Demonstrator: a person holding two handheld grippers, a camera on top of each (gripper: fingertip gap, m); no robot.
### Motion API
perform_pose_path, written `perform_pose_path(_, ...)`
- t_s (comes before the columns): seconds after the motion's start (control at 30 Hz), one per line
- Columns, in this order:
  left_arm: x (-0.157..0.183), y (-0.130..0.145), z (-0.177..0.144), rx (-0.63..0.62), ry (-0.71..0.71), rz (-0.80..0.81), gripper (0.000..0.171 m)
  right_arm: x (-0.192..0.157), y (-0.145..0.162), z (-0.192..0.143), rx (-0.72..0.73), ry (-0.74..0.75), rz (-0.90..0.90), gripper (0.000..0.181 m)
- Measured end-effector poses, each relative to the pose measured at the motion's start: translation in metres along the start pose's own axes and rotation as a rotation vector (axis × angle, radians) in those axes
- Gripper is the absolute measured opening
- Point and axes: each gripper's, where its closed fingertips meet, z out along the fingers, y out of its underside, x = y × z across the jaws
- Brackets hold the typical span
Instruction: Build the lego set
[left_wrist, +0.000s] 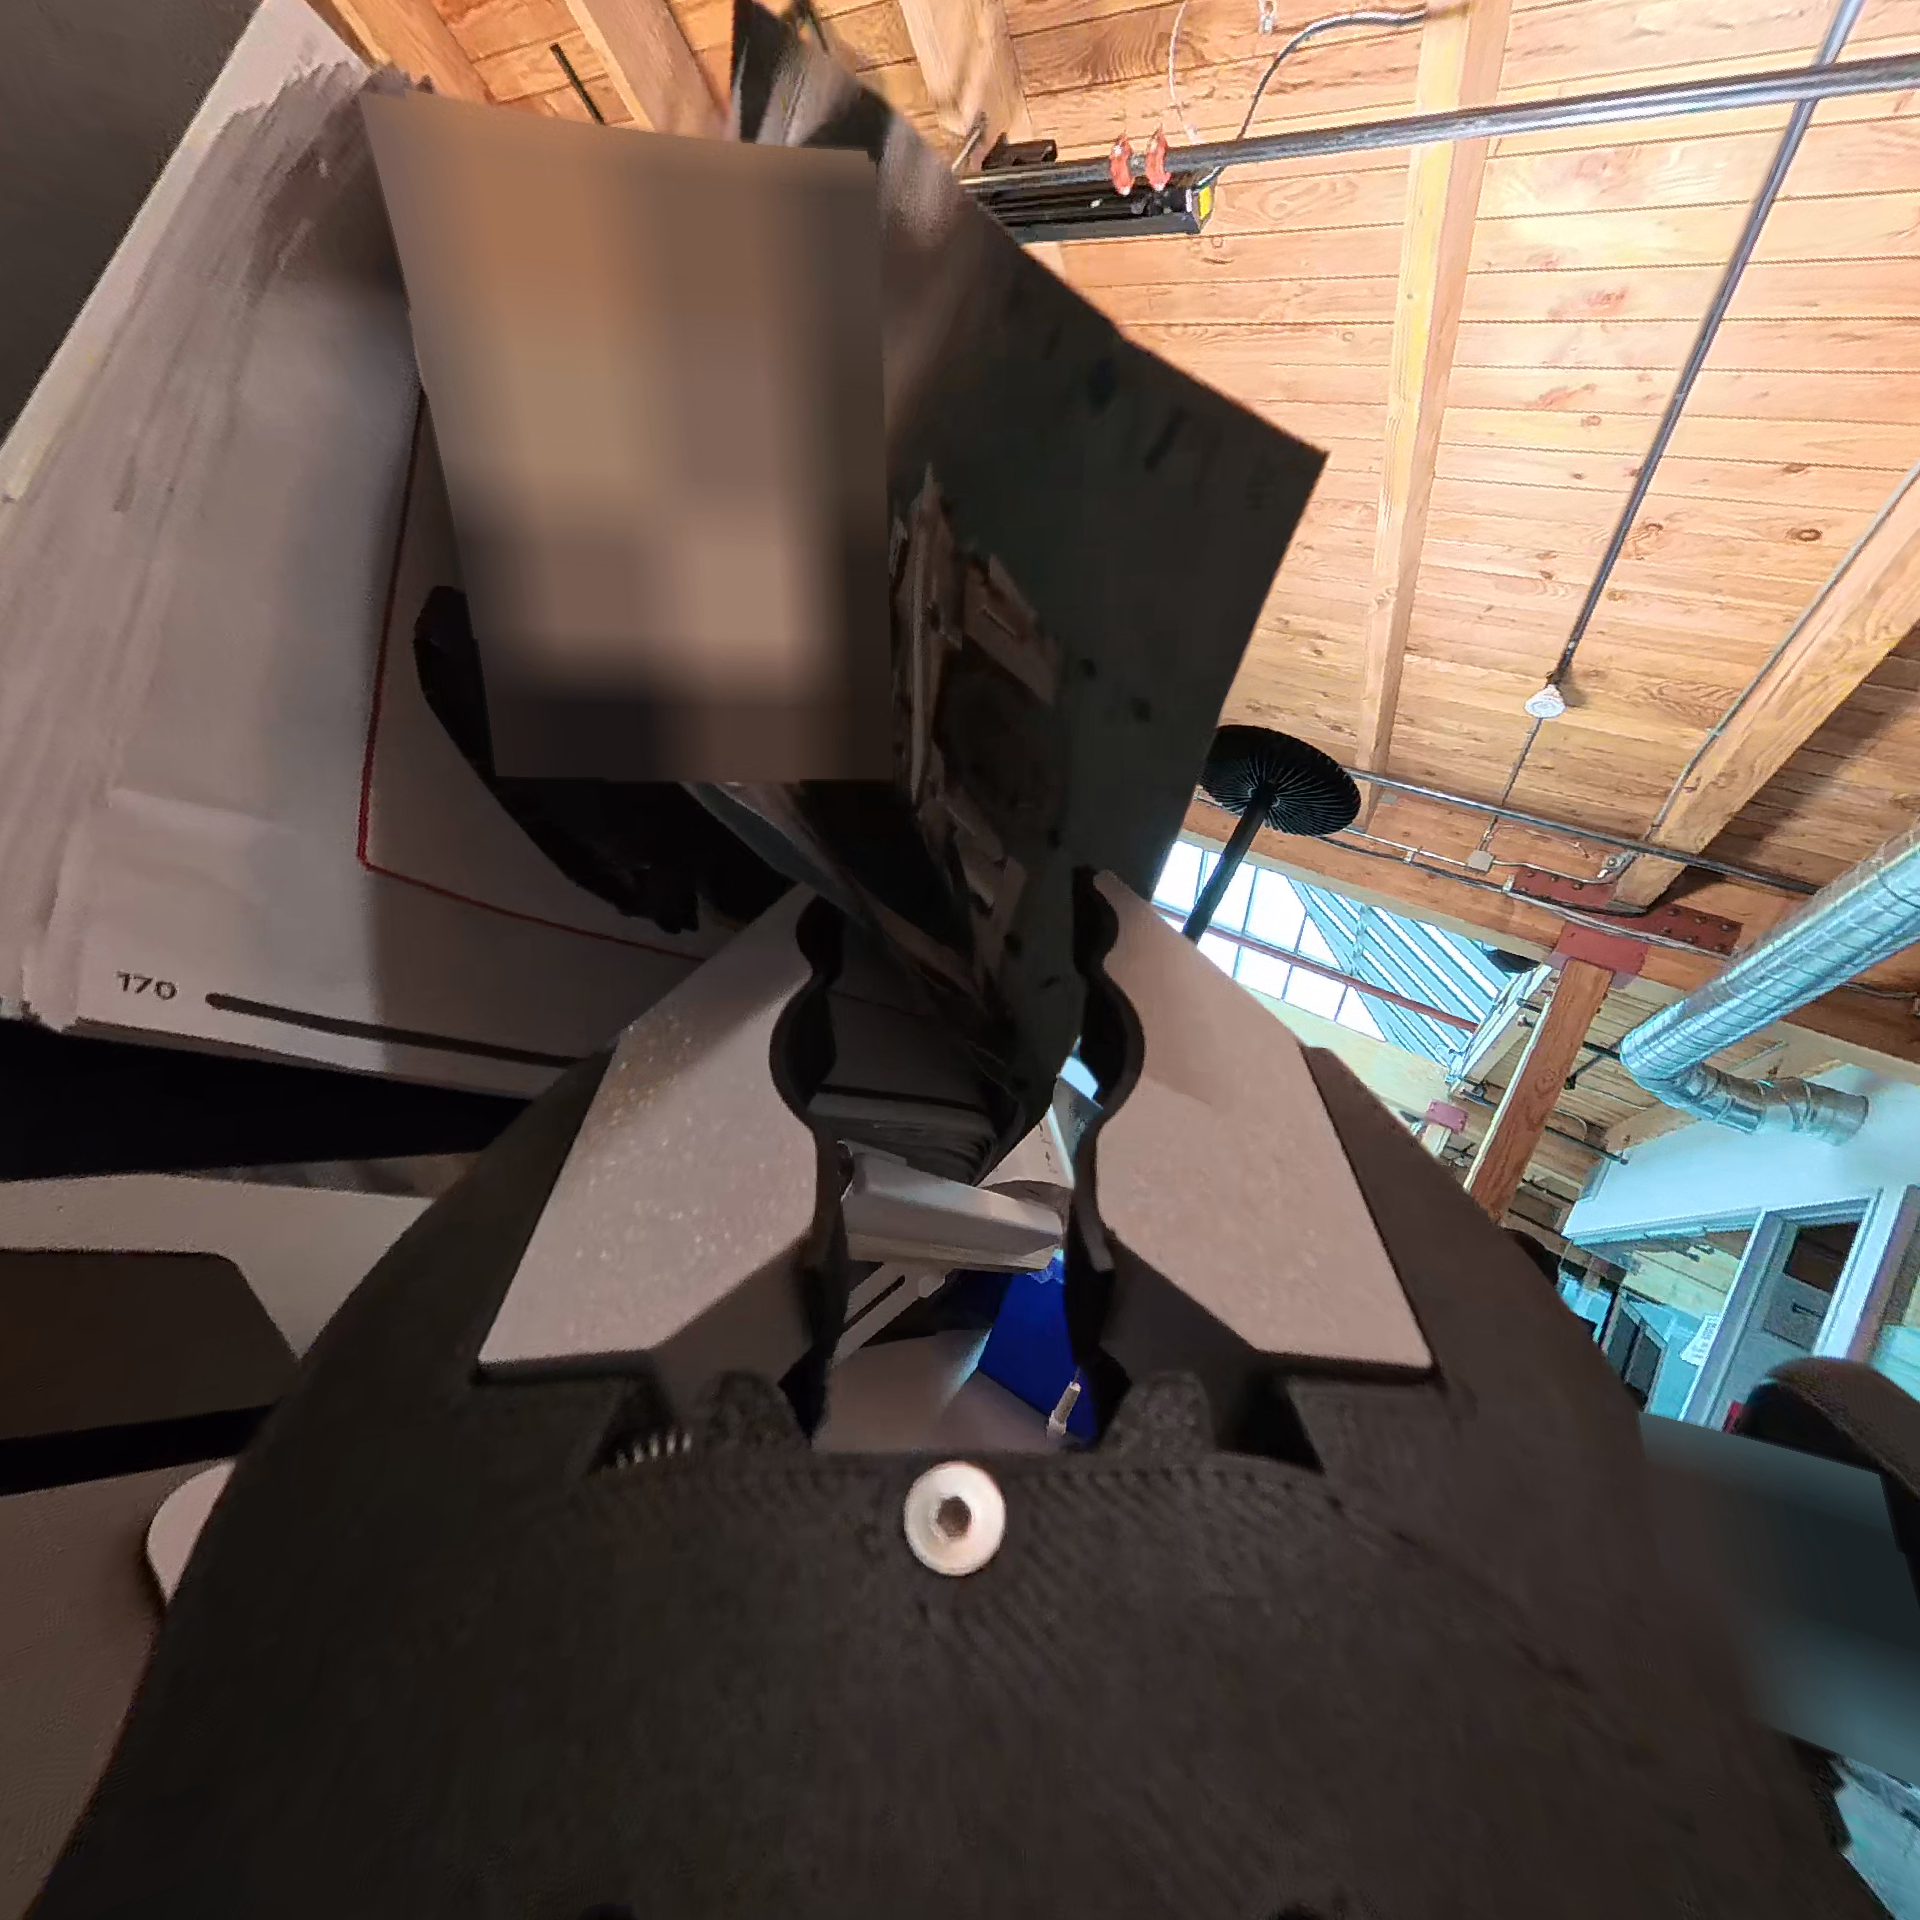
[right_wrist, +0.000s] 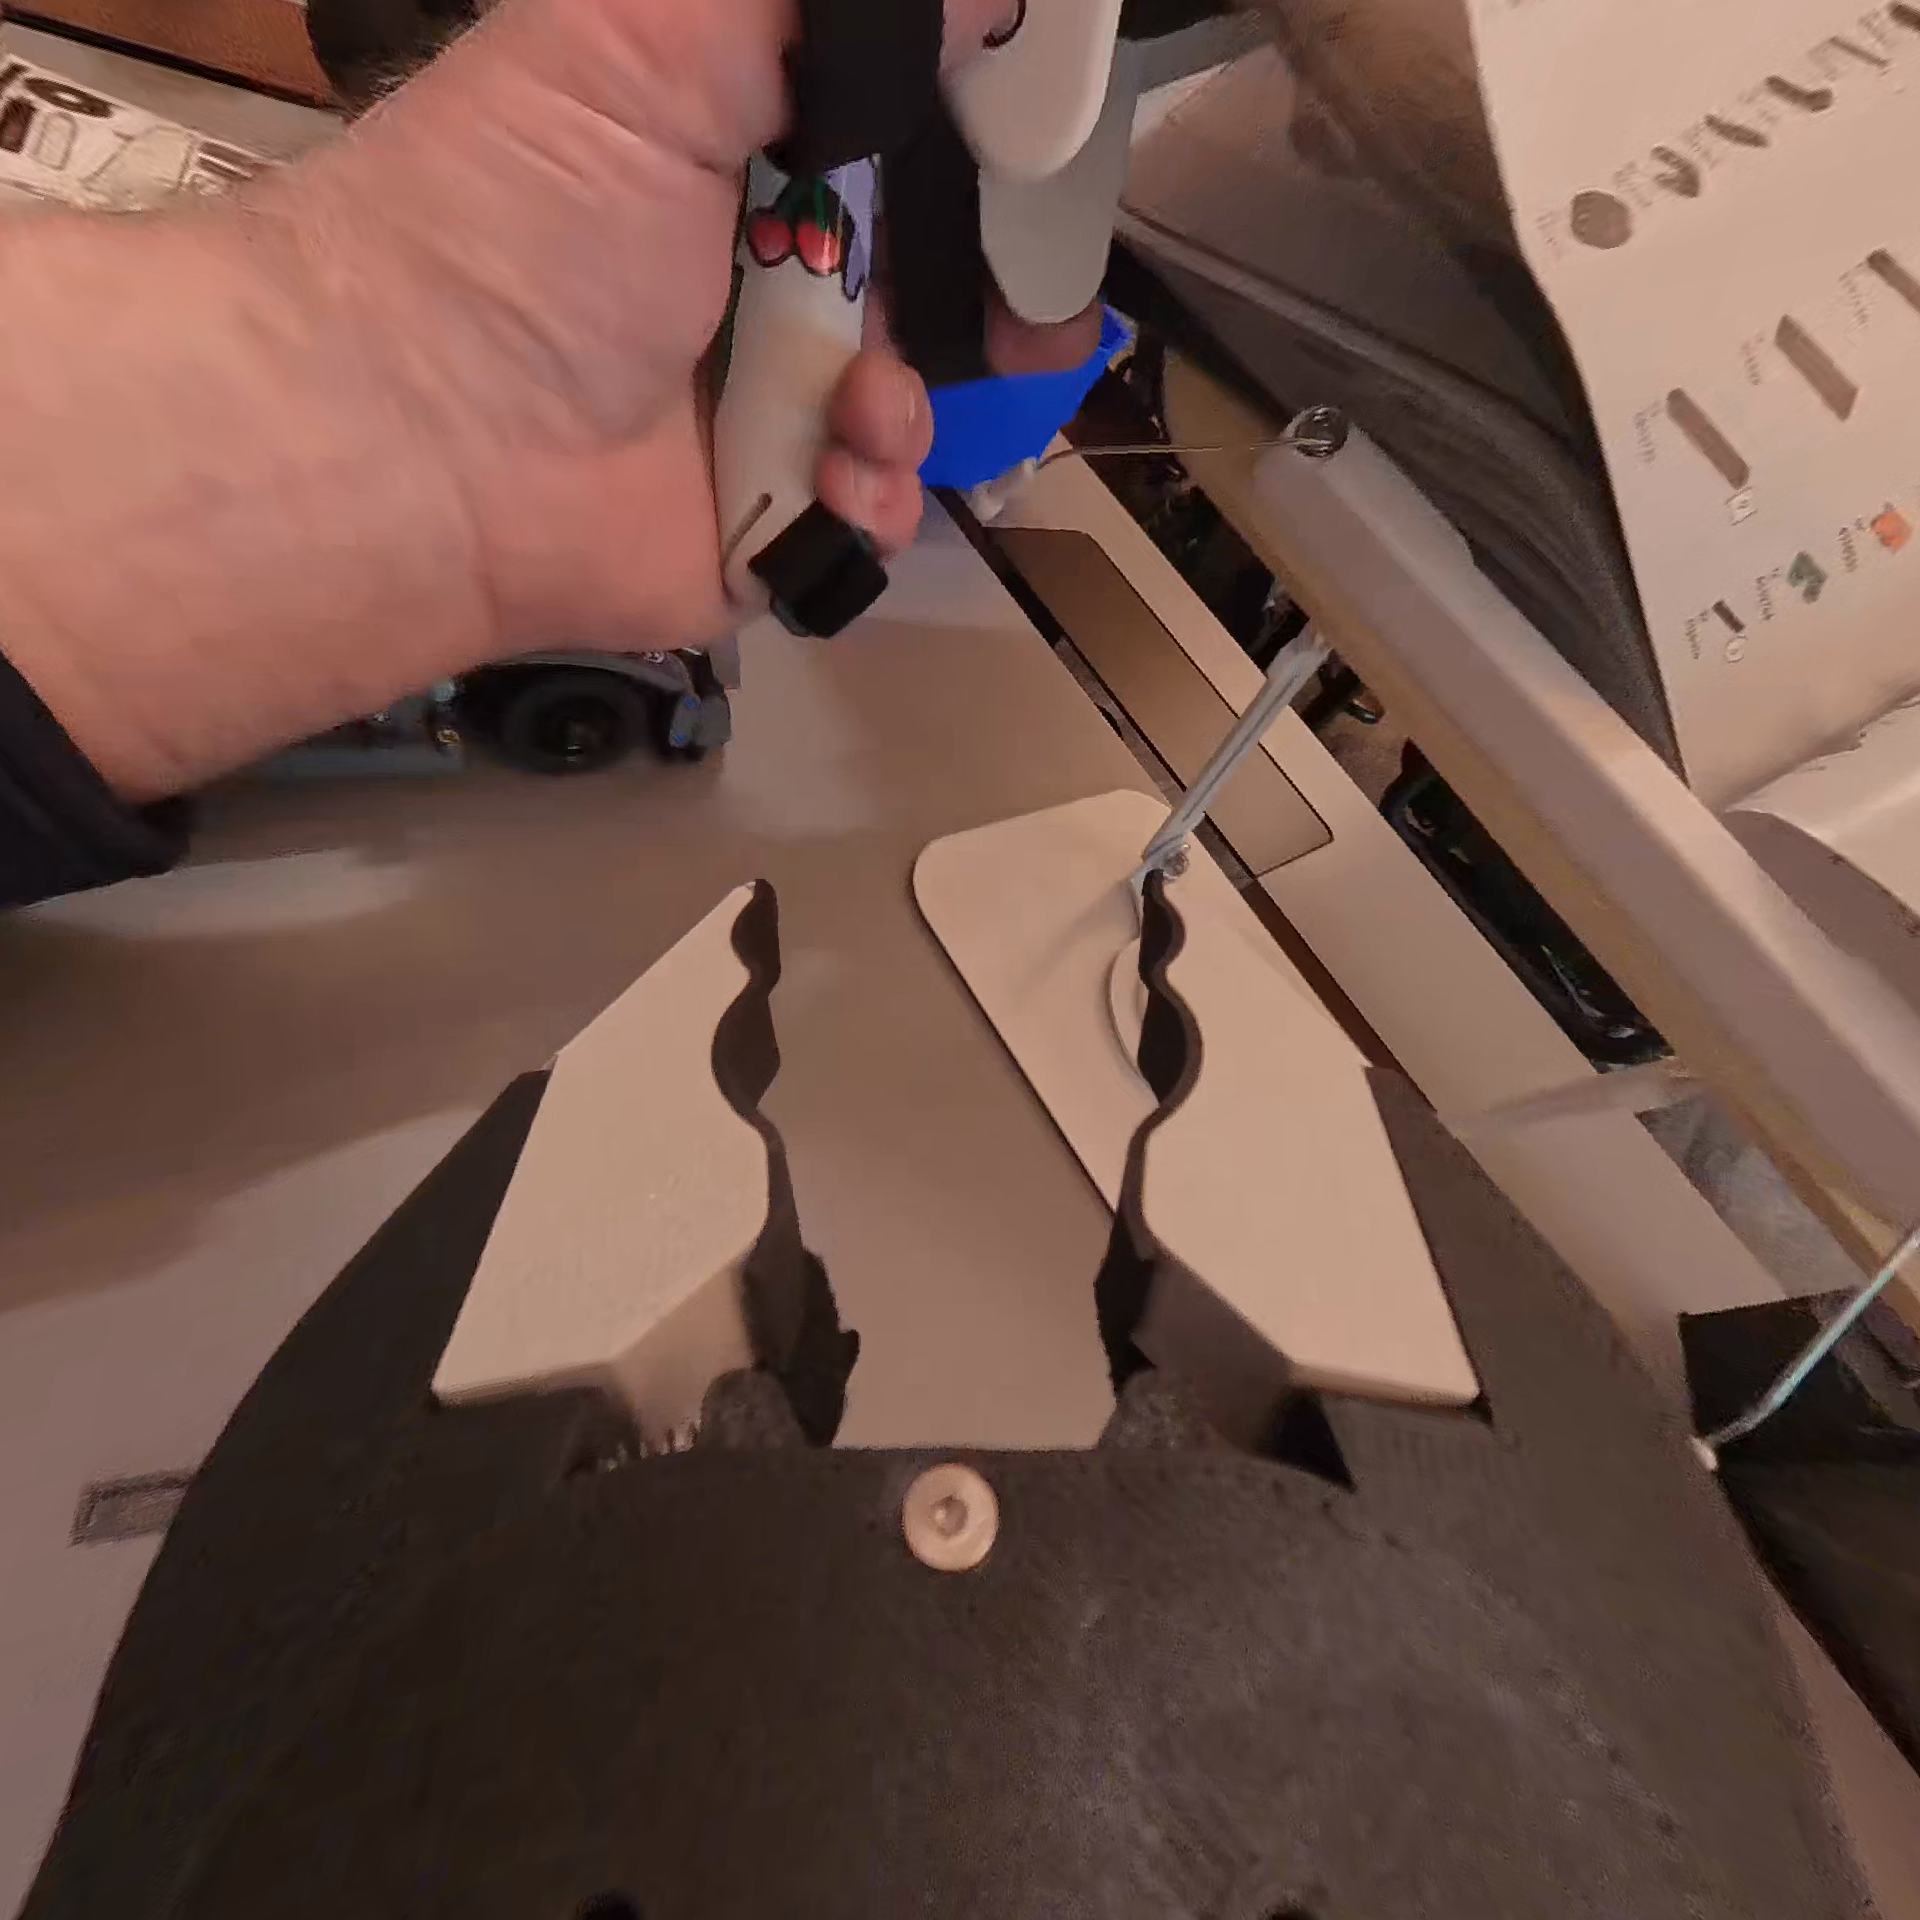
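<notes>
The left gripper (left_wrist: 956, 997) pinches the instruction booklet (left_wrist: 1091, 540) at frame centre; pages may slip. The right gripper (right_wrist: 951, 935) is spread, empty; the lego car (right_wrist: 561, 717) lies centre left.

A wooden plank ceiling (left_wrist: 1558, 436) fills the upper right of the left wrist view, and serves as the landmark here. 1 dark metal rod (left_wrist: 1558, 114) runs across just beneath it, carrying 2 orange clamps (left_wrist: 1138, 161) side by side. Thin conduit pipes (left_wrist: 1704, 312) cross the planks diagonally. Below the ceiling, toward the right edge, a ribbed silver duct (left_wrist: 1766, 966) slants downward. A round black ribbed disc on a pole (left_wrist: 1283, 795) stands under the ceiling's lower edge, with bright window panes (left_wrist: 1309, 935) just beneath the disc. Far under the ceiling, the right wrist view shows a pale beige tabletop (right_wrist: 416, 987).
</notes>
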Motion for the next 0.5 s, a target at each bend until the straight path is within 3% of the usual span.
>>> perform_pose_path(0.27, 0.022, -0.002, 0.001, 0.02, 0.115, 0.054, 0.067, -0.006, 0.019, 0.012, -0.033, -0.03, 0.006, 0.065)
perform_pose_path(0.5, 0.023, 0.015, 0.011, -0.03, 0.08, 0.1, 0.086, -0.018, 0.018, 0.013, -0.04, -0.06, -0.018, 0.065)
